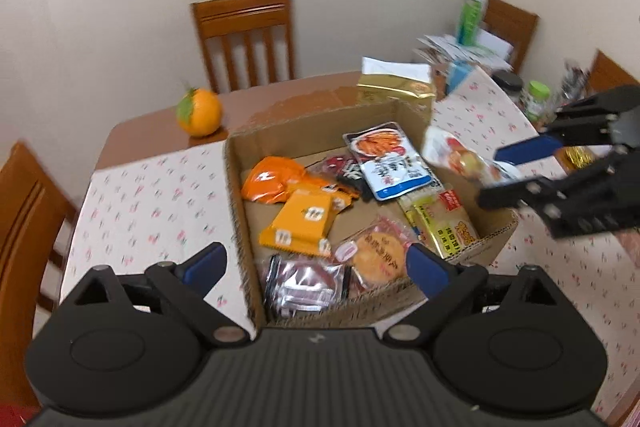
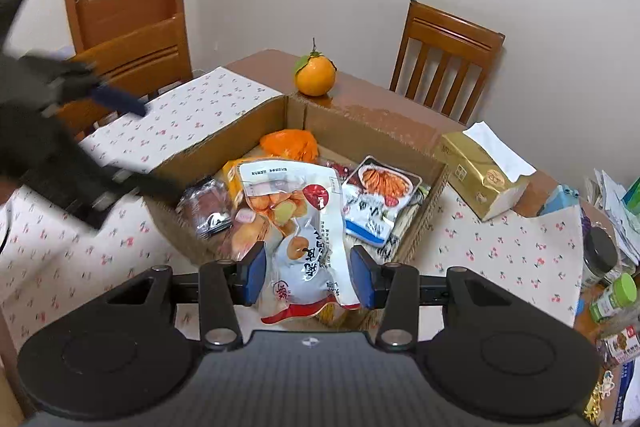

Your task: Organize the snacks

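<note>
Above the box [image 2: 404, 143] on the tabletop [image 2: 500, 239], right gripper [image 2: 309, 277] clamped on a white pouch [image 2: 298, 223]; over its near edge, left gripper [image 1: 316, 269], jaws wide, empty.

A cardboard box [image 1: 280, 137] is set on the table [image 1: 160, 203], ahead of the left gripper's fingers [image 1: 204, 263], whose tips are spread to either side of its near corner. Snack packets [image 1: 298, 223] are laid inside the box; a biscuit packet [image 1: 376, 255] lies just before the right-hand fingertip. Beyond the box, to the left, a mandarin [image 1: 200, 113] is placed; behind it a chair [image 1: 246, 35] is set. A tissue pack [image 1: 396, 87] lies past the far right corner. Between the right gripper's fingers [image 2: 256, 273] a snack bag [image 2: 304, 227] is held above the box.
</note>
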